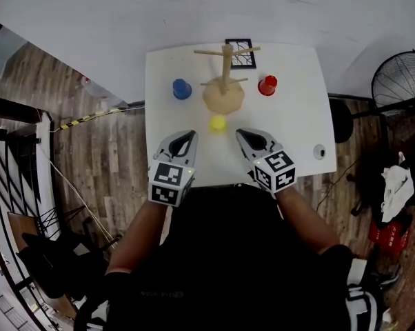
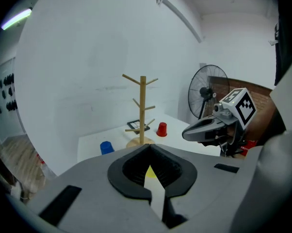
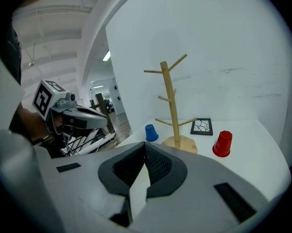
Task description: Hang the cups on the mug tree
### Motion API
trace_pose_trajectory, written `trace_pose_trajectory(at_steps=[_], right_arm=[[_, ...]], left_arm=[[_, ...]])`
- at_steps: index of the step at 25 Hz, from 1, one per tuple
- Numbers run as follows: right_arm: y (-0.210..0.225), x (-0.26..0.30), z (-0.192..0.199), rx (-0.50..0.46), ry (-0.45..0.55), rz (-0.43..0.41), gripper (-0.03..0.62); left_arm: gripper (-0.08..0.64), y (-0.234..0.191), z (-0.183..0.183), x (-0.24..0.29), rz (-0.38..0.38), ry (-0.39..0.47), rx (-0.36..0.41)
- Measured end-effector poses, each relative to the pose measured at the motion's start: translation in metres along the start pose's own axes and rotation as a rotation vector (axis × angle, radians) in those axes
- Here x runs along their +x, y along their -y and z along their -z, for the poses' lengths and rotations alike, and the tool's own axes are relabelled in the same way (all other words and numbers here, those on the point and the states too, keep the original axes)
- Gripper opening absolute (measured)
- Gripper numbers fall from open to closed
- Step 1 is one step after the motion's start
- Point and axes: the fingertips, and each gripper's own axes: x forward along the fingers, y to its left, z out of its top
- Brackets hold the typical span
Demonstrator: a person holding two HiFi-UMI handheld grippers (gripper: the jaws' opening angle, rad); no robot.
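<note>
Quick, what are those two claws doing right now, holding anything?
Left claw: closed, holding nothing.
Right claw: closed, holding nothing.

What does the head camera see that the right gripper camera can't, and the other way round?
Only the head view shows the fan and a small round thing near the right edge of the table. Only the right gripper view shows a lit room far behind the left gripper. Both show the mug tree with bare pegs, the blue cup, the red cup and the black-framed picture.
</note>
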Motion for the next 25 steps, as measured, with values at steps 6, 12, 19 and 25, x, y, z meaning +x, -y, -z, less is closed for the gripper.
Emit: trace_pose_trajectory(at_steps=[6,12,19,25], right_arm=[[-0.003,0.033,0.024,-0.019,-0.086,0.085,0.006],[-0.007,0.064,0.038,-0.109,-0.164,0.113,0.050],[0.002,0.093,0.051,-0.191,-0.257,0.124,0.148],[0.011,0.111,0.063,-0.231,-0.327,0.124,0.208]], left_arm=[[0.015,-0.025,0.024,-0.005,0.038,-0.040,0.025],[0.015,-0.048,0.042,-0.015,0.035,-0.056,-0.012],[0.015,-0.069,0.058,-0.030,-0.008,-0.052,-0.079],[0.015,-0.080,0.069,-0.044,-0.058,-0.044,-0.129]])
